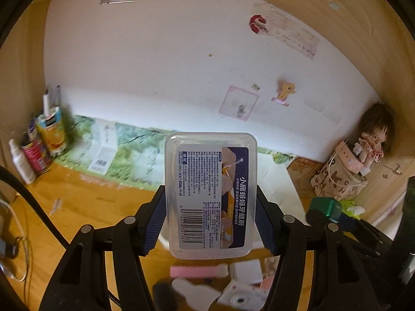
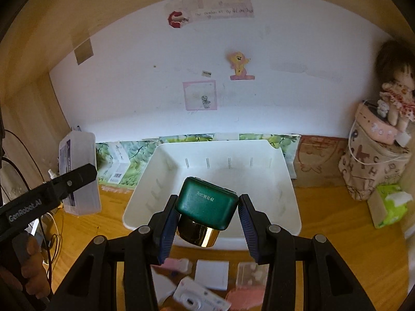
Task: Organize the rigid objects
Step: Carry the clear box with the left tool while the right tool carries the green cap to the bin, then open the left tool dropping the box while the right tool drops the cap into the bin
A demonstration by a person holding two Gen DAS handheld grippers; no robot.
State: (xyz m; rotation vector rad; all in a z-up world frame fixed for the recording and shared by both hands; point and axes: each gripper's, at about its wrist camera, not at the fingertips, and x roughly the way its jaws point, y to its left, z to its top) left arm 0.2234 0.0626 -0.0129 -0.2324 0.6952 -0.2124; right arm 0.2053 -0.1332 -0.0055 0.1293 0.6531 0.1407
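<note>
1. My left gripper (image 1: 210,213) clamps a clear, round-cornered plastic box (image 1: 210,194) by its long sides, printed label facing me, raised above the wooden desk (image 1: 85,202).
2. My right gripper (image 2: 206,219) pinches a glossy green jar (image 2: 206,203) with a shiny gold base, tilted, over the near rim of the white slotted plastic bin (image 2: 259,181).
3. Both grippers angle downward toward the white wall (image 2: 285,98).

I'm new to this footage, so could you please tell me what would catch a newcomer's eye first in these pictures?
Each gripper carries something: the left gripper clamps a clear box with a printed label, and the right gripper holds a green jar with a gold base. Just behind the jar sits an empty white bin on the wooden desk. A doll perches on a bag at far right.
</note>
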